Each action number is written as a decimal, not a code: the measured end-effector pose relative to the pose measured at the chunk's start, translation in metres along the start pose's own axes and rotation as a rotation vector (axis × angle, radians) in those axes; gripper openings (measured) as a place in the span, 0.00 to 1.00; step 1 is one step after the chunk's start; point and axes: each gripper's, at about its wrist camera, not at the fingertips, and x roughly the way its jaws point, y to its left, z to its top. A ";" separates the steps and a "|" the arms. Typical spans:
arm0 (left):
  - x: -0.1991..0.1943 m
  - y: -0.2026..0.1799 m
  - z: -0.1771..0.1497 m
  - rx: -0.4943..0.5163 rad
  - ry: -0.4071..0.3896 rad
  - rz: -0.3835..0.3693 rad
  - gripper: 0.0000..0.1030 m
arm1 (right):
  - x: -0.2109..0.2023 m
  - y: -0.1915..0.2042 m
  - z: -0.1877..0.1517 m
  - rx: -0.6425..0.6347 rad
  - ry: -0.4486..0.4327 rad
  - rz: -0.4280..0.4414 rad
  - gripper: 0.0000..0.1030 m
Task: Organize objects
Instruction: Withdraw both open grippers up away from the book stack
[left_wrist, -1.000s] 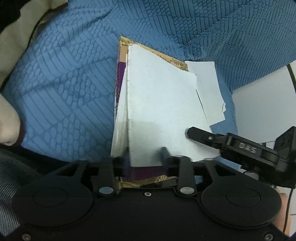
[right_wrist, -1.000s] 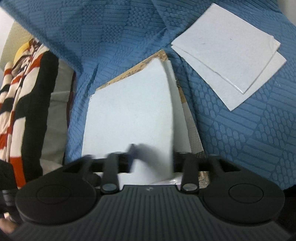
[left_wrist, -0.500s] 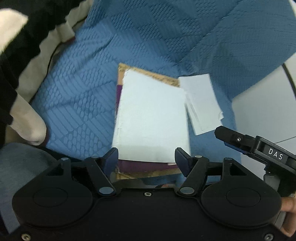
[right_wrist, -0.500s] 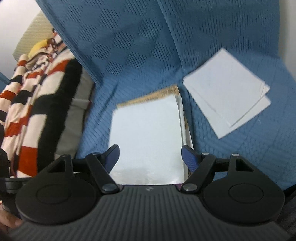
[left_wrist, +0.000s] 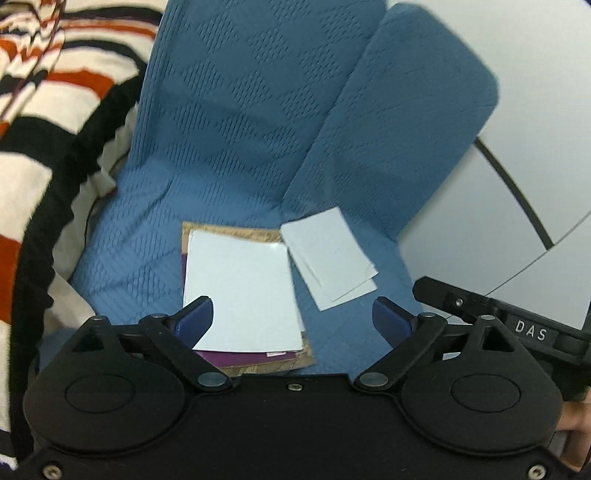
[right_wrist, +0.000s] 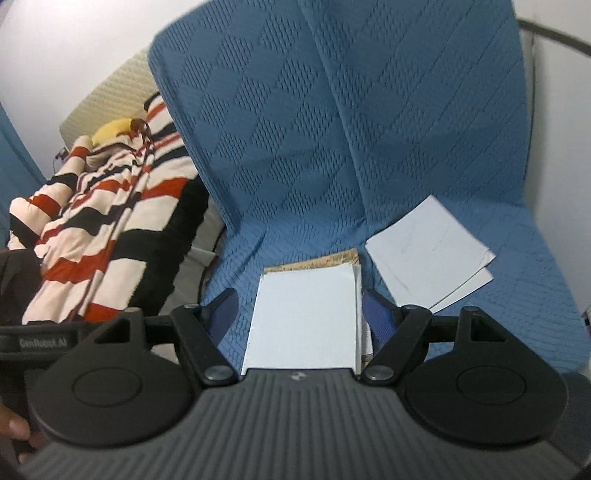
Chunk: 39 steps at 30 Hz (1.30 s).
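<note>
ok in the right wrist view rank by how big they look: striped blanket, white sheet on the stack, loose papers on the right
1. striped blanket
2. white sheet and loose papers: look alike, and the sheet lies nearer the camera, so unranked

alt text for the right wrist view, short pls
The open, empty right gripper hovers above a stack of white sheets lying on brown card on a blue textured sofa cover. A second, smaller pile of white sheets lies apart to the right, and a striped blanket is bunched at left.

Blue quilted cover (right_wrist: 332, 129) is draped over seat and backrest. Striped red, black and cream blanket (right_wrist: 103, 221) is heaped alongside. White wall (right_wrist: 74, 48) is seen behind.
</note>
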 end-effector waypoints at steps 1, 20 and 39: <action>-0.007 -0.005 -0.002 0.009 -0.012 0.001 0.92 | -0.009 0.000 -0.001 -0.004 -0.012 -0.003 0.74; -0.048 -0.076 -0.045 0.058 -0.102 -0.074 0.98 | -0.080 -0.028 -0.041 0.015 -0.069 -0.038 0.83; 0.014 -0.076 -0.083 0.105 -0.083 -0.120 0.98 | -0.050 -0.068 -0.089 0.037 -0.074 -0.099 0.83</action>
